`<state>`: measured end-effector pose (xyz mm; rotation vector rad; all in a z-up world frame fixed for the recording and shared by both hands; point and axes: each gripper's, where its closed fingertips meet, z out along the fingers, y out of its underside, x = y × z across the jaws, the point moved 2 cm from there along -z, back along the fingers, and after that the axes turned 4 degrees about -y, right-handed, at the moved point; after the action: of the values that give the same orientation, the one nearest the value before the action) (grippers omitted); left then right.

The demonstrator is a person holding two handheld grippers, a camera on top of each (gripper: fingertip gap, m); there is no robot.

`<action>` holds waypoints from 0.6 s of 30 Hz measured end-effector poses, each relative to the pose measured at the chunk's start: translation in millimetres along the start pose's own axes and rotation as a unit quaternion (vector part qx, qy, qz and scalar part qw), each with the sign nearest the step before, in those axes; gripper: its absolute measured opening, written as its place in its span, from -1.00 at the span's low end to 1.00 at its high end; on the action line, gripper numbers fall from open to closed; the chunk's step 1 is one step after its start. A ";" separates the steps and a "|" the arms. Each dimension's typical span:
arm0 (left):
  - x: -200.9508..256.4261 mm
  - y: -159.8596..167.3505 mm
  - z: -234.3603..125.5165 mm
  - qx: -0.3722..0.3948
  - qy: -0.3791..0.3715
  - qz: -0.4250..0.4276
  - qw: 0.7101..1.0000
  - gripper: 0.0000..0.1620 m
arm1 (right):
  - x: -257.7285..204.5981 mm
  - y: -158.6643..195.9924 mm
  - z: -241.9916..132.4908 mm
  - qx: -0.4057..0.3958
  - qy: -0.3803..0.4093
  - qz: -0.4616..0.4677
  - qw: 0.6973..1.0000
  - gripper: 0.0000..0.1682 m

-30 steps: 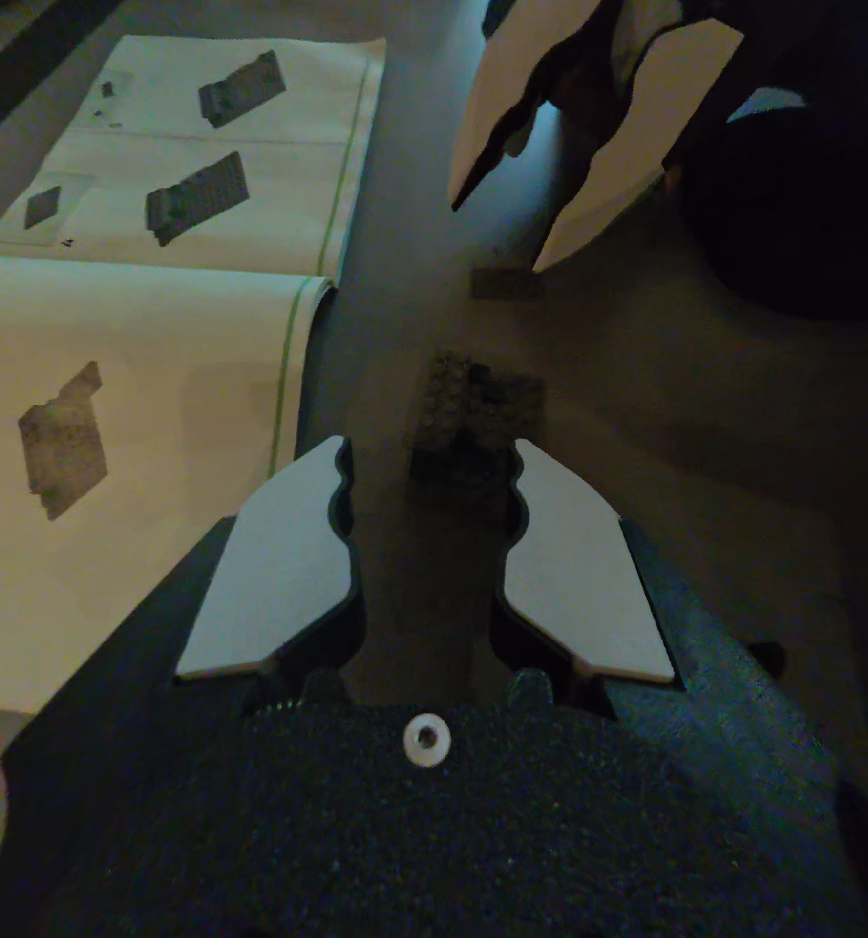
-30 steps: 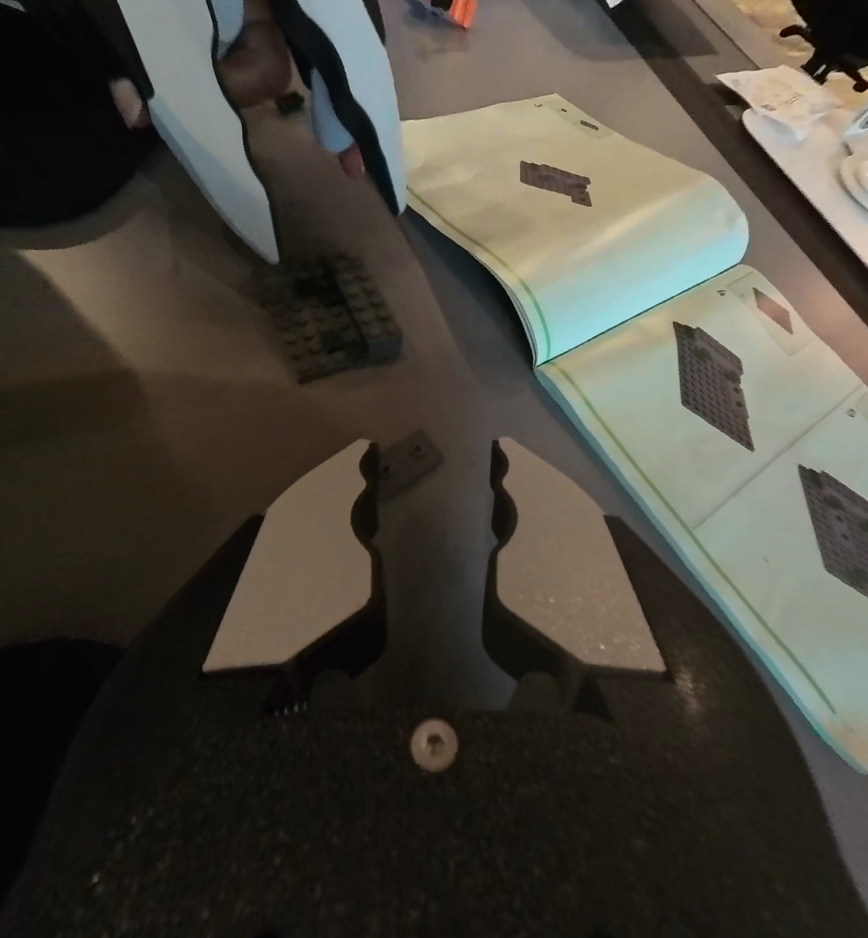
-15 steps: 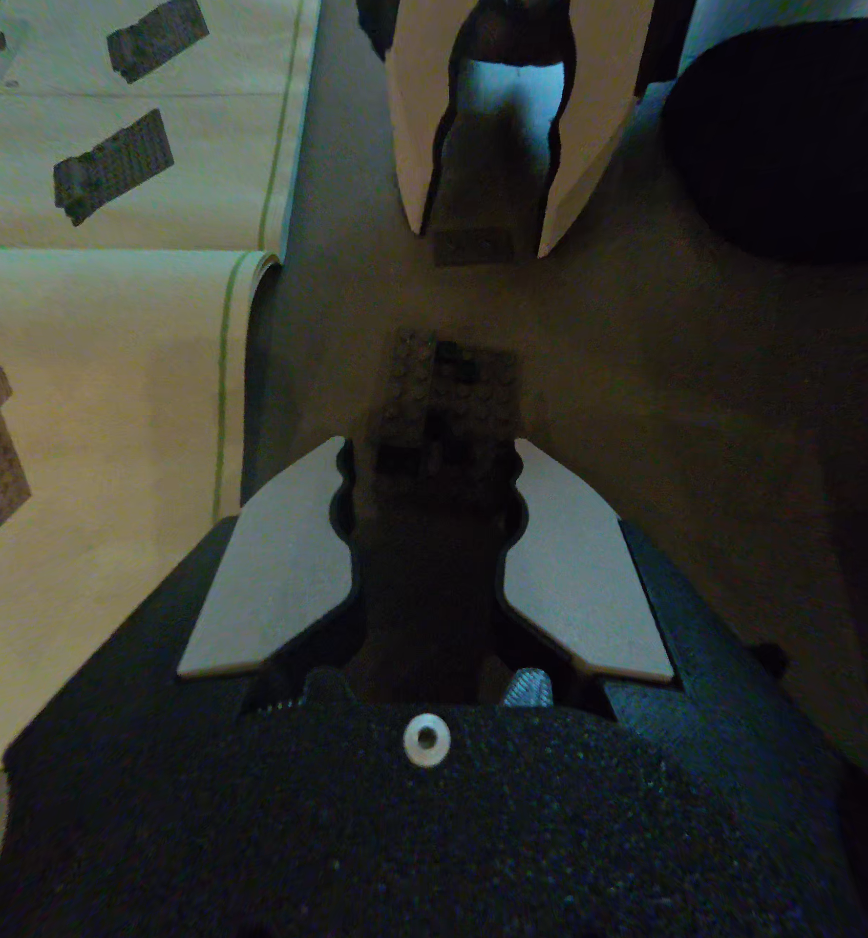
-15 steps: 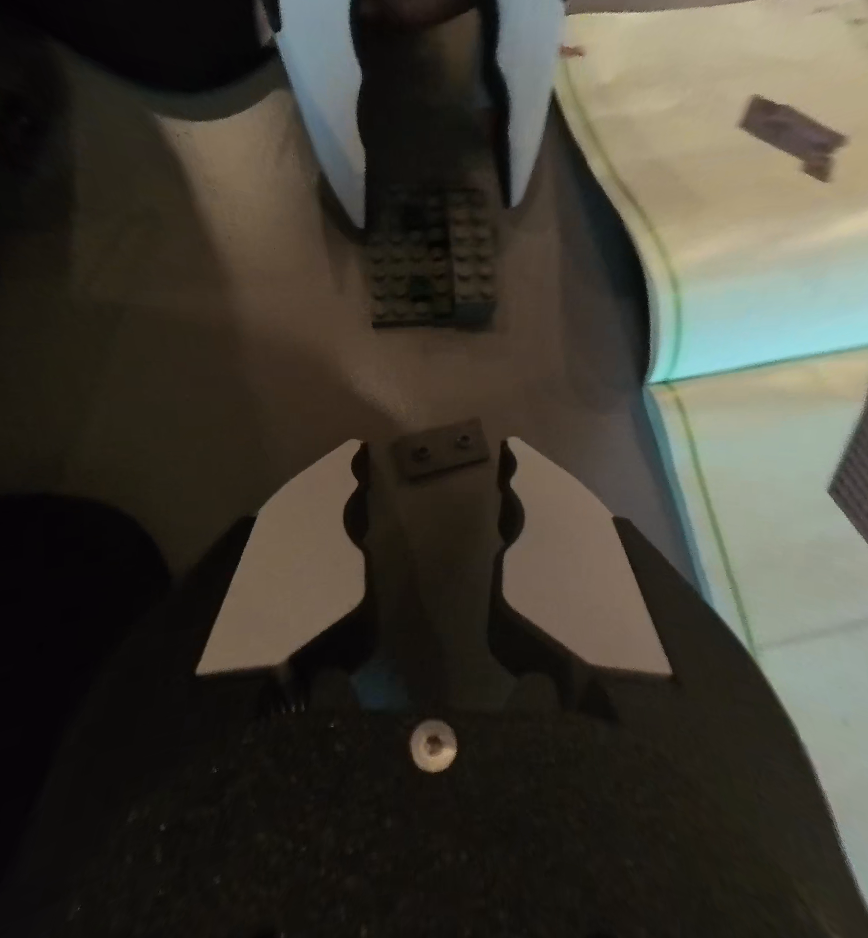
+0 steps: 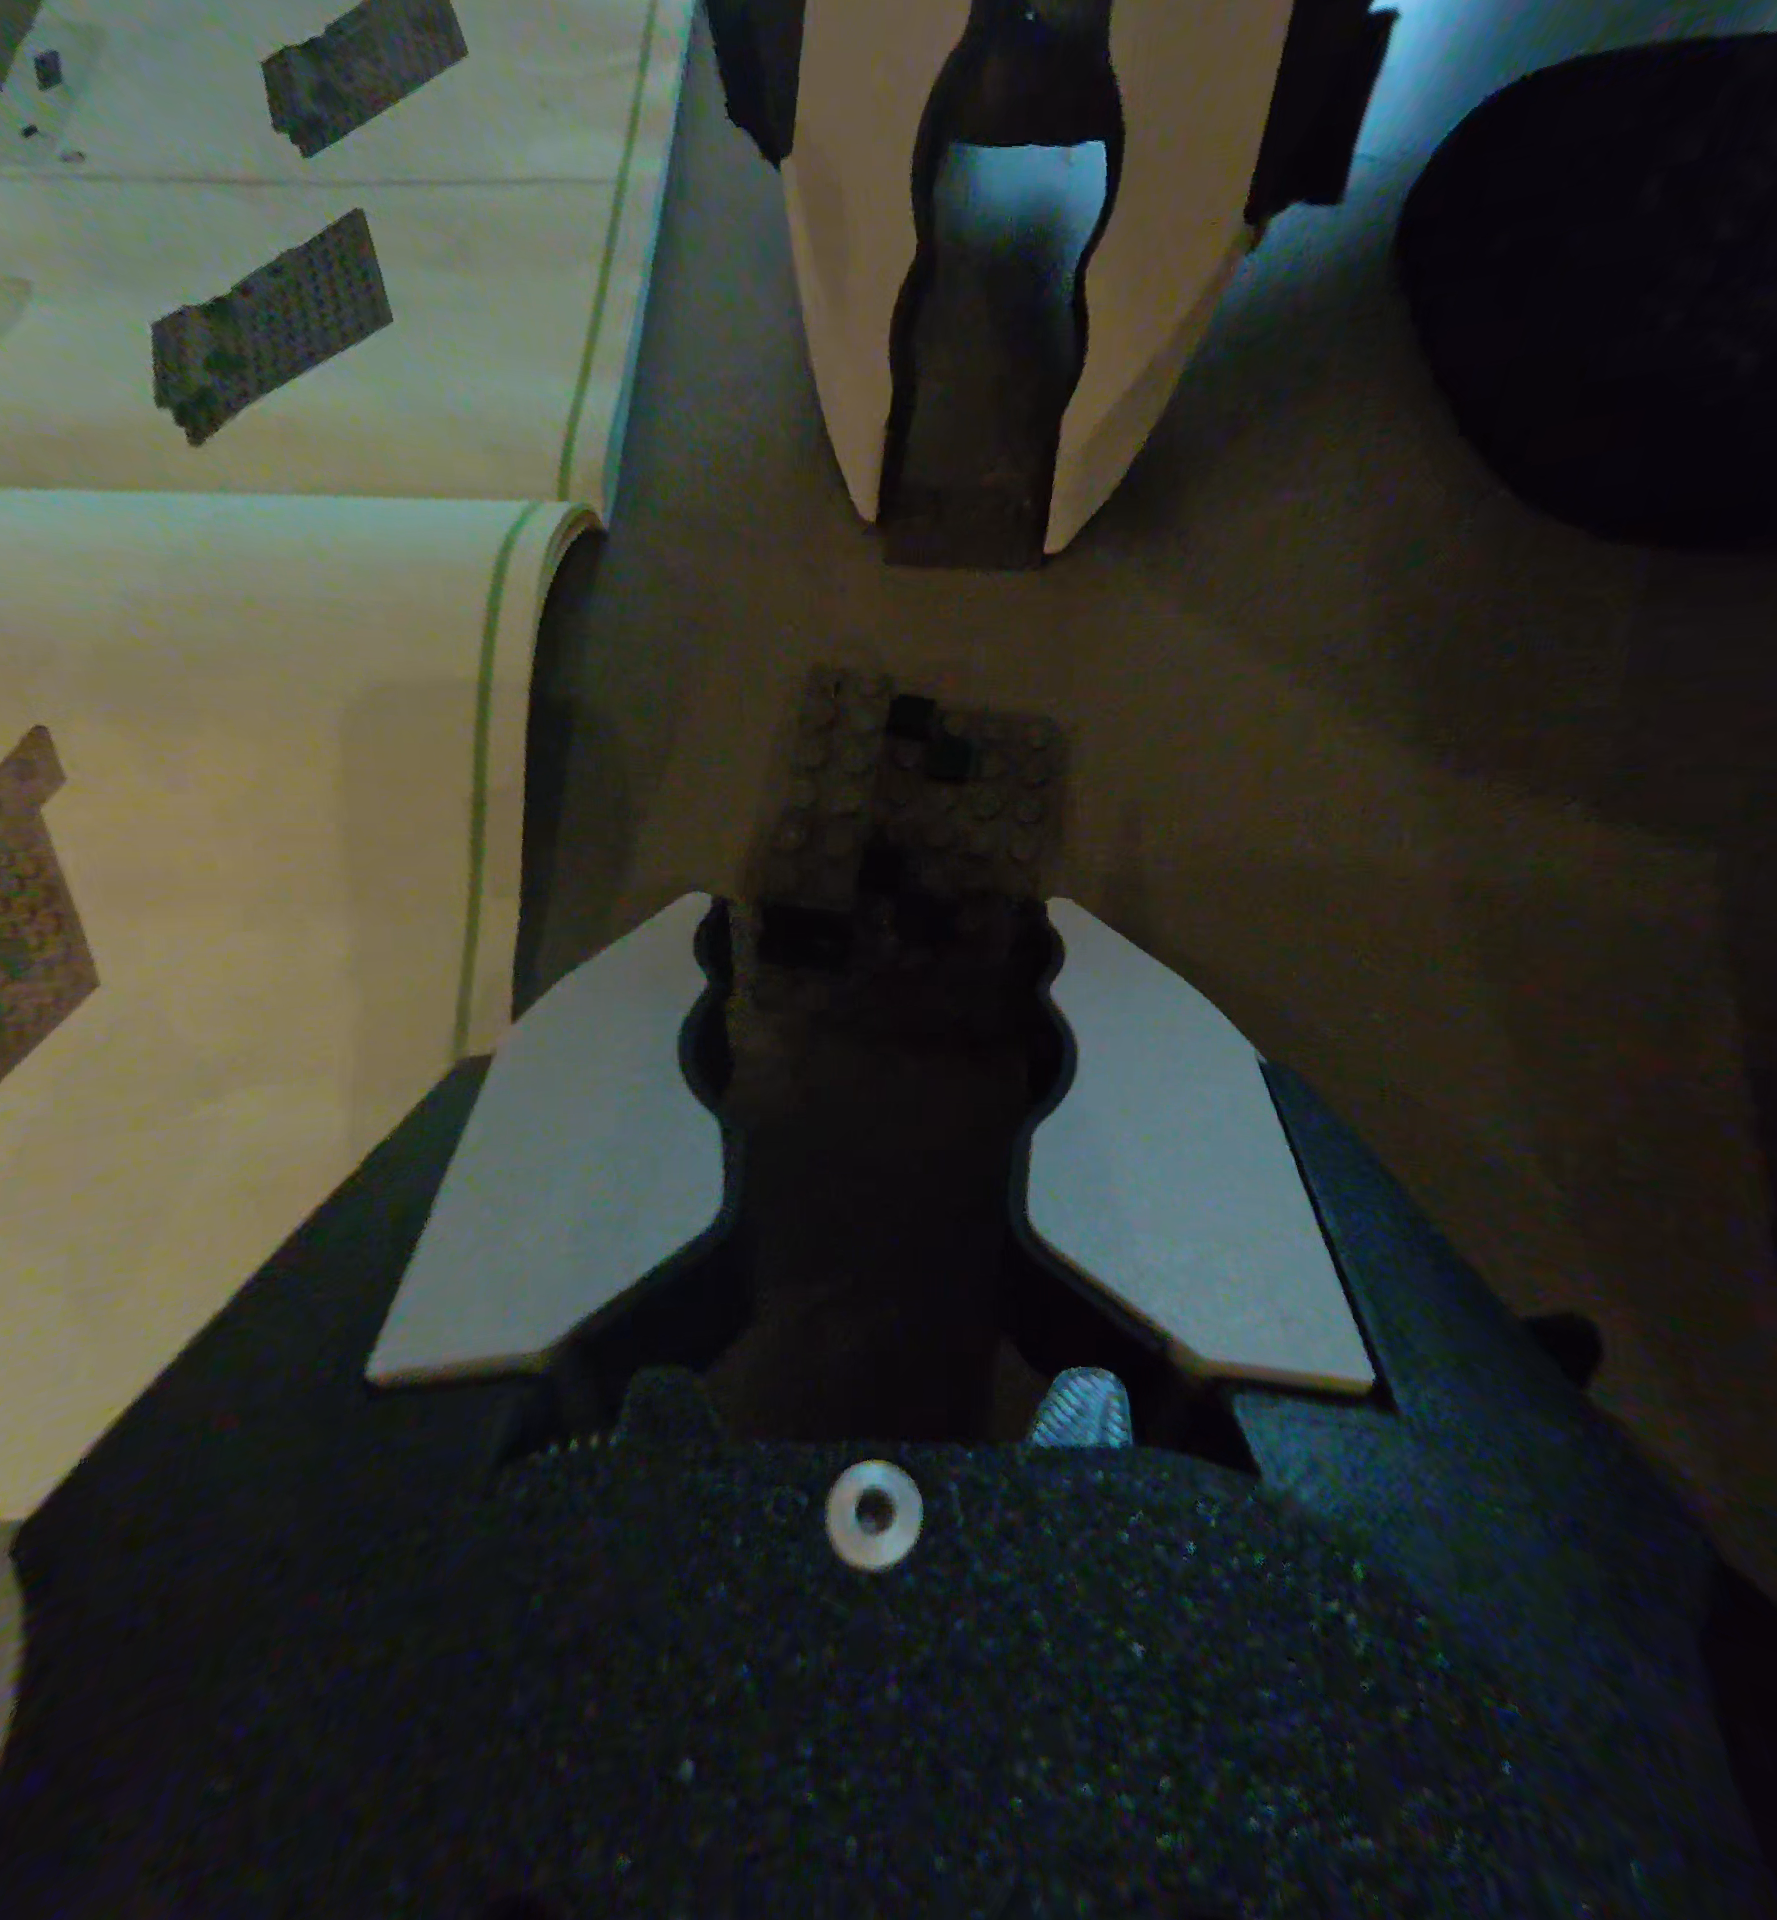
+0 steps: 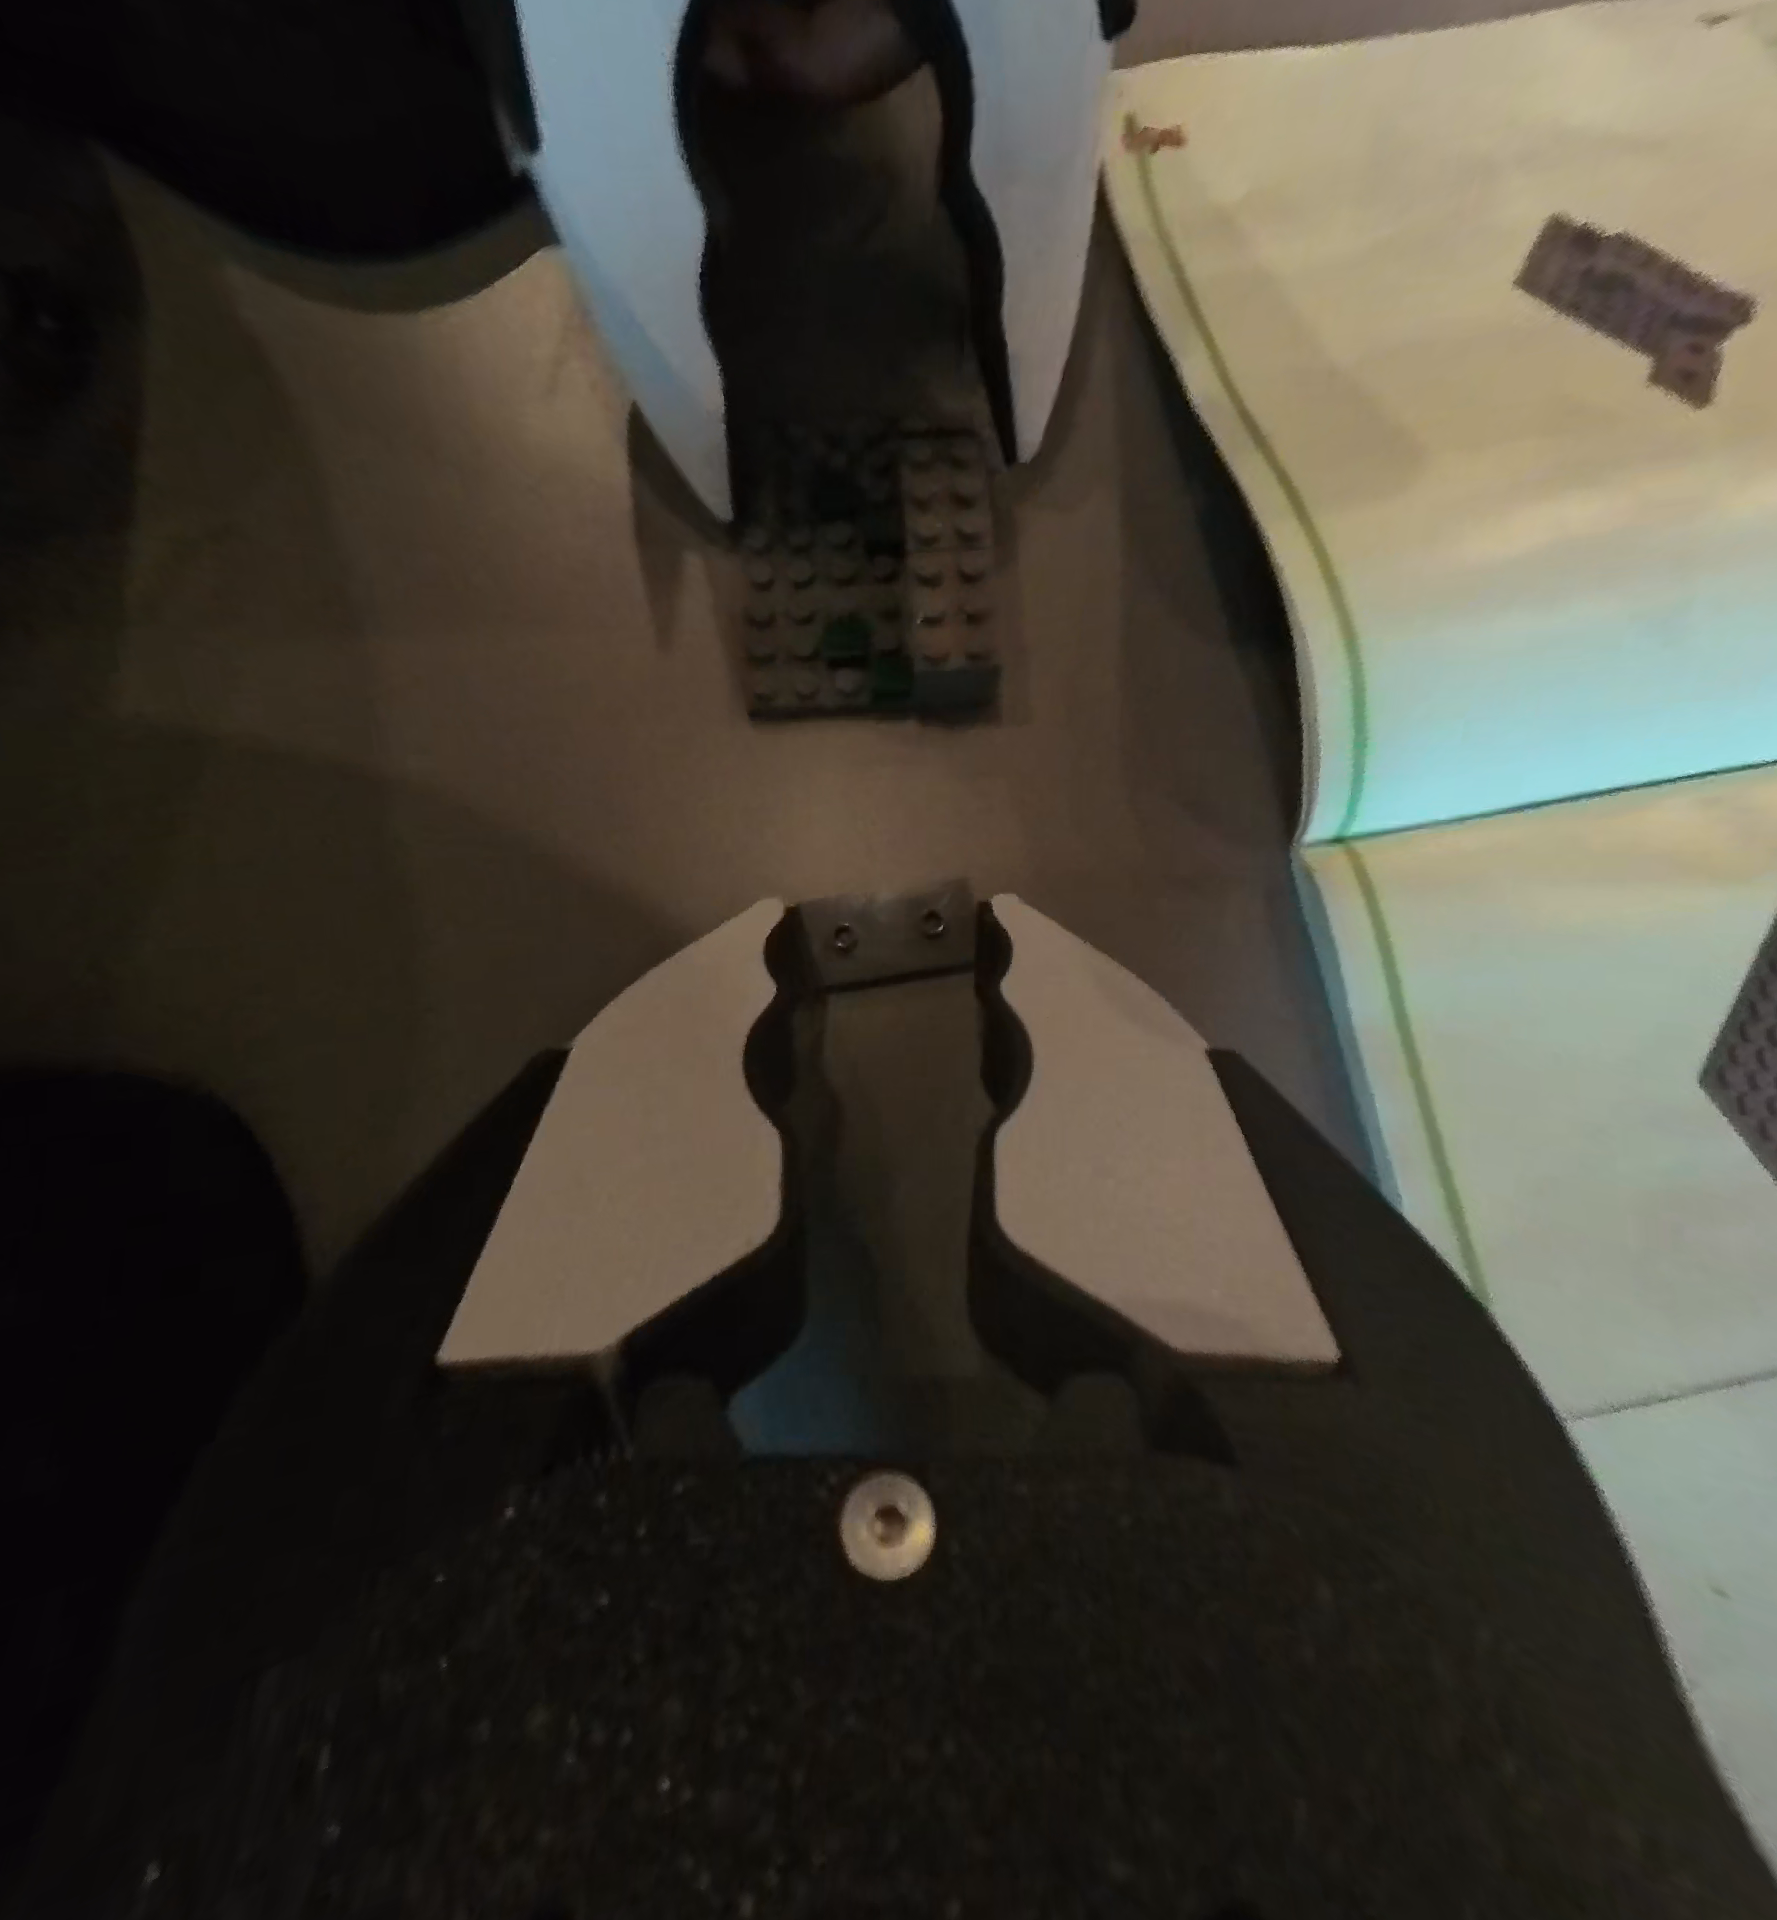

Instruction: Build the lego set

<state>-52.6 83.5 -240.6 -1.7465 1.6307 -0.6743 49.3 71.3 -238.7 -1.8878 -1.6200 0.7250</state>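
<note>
- Both grippers have swung since a second ago from slanted approaches to face each other head-on; the right gripper (image 6: 886,914) has slid forward so that the small flat grey two-hole lego piece (image 6: 886,935), which lay off its left fingertip, now sits between the tips;
- the left gripper (image 5: 876,909) has closed in on the grey studded lego plate assembly (image 5: 920,800), whose near end now lies between its fingertips on the grey tabletop (image 5: 1331,727);
- right fingers are partly open, flanking the small piece at its two short ends; whether the pads touch it I cannot tell, so no firm hold is claimed;
- left fingers are open to about the assembly's width, one to each side of its near end; grip not evident;
- to do this step well, I judge: close the right squarely on the piece's ends, keep it level, lift straight; let the left pinch the assembly's sides to steady it before pressing;
- the open cream instruction booklet (image 5: 240,727) lies beside the assembly, well clear of both.
</note>
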 end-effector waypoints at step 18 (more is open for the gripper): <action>36.0 7.8 -81.2 0.064 -0.123 -0.039 0.990 -0.30 | -1.4 -17.3 -5.0 0.023 0.104 0.044 0.993 -0.62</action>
<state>-114.8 38.5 -195.1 -1.7312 1.3296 -0.5621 40.5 71.8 -222.9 -1.9420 -1.3877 0.5746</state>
